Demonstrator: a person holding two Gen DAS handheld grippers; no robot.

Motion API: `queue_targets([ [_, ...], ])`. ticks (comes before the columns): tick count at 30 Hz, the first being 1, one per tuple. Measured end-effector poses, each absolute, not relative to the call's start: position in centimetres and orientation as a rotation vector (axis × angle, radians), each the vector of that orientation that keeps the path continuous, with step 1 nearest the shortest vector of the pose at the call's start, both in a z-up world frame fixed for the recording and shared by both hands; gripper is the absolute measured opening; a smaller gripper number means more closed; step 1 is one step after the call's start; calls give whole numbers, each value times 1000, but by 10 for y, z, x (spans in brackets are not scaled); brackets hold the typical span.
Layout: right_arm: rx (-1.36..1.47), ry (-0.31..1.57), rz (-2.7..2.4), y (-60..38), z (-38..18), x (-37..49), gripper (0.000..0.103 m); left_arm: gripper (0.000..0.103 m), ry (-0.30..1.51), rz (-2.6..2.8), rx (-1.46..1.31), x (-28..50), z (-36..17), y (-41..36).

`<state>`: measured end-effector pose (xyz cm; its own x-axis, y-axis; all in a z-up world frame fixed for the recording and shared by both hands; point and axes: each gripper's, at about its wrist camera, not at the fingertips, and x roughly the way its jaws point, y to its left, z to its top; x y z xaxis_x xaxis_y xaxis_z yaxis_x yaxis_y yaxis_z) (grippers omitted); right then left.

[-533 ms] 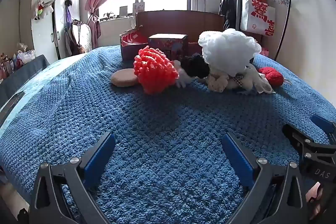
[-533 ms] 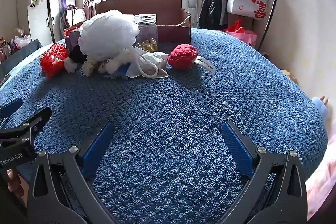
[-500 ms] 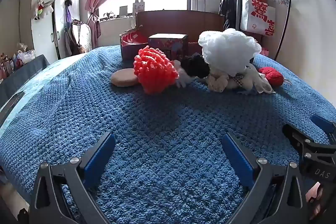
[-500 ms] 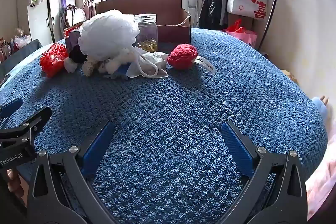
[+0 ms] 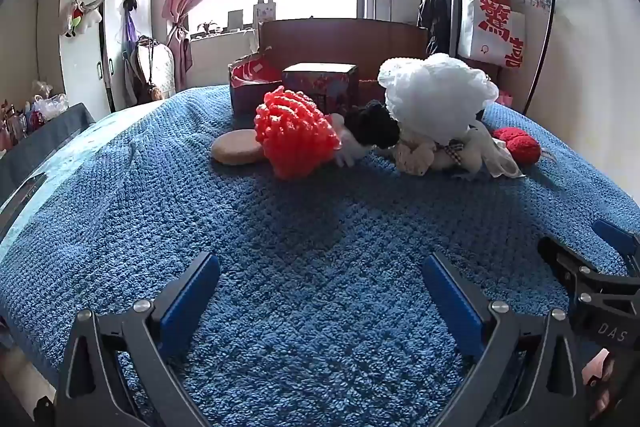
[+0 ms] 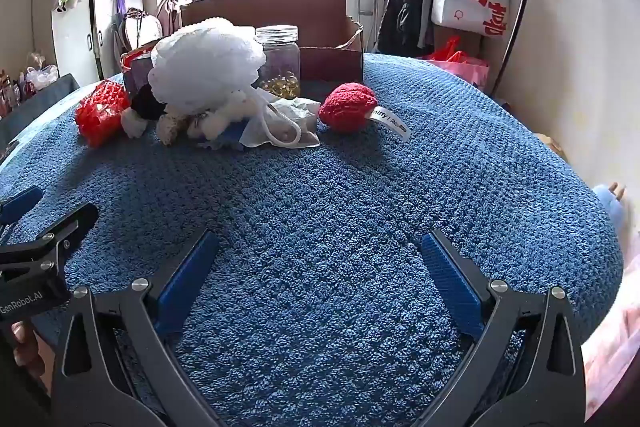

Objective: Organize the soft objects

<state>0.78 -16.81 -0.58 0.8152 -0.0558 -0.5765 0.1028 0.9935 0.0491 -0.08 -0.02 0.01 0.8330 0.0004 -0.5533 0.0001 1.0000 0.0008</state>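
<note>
Soft items are heaped at the far side of the blue blanket (image 5: 304,267), just in front of the cardboard box (image 6: 280,27), presumably staged there for sorting into it. White mesh puff (image 5: 436,95) is taken as landmark. Red mesh puff (image 5: 296,135) lies left of it, with a black-and-white plush (image 5: 372,131) wedged between the two. Tan round pad (image 5: 236,147) sits further left, touching the red puff. Beige plush bits (image 5: 416,155) are tucked under the white puff's front edge. Drawstring pouch (image 6: 280,123) and red knit ball (image 6: 348,107) lie to its right, the ball just beside the pouch, tag trailing. Glass jar (image 6: 280,63) stands behind the white puff, near the box; it is hard, so likely not part of the sort.

Left gripper (image 5: 320,295) and right gripper (image 6: 316,275) are both held low over bare blanket, well apart from the pile, jaws spread fully, nothing between them. Judged as a ready pose: nothing picked yet. The ball is most exposed on the right side, so an easy first grab is judged there. The pile is tangled; pulling the white puff may drag the plush underneath.
</note>
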Motion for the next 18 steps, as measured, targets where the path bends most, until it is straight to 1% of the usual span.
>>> queue_targets([
  [18,77,612,-86,-167,-5,6,103,103,589,1,1,0,0,0],
])
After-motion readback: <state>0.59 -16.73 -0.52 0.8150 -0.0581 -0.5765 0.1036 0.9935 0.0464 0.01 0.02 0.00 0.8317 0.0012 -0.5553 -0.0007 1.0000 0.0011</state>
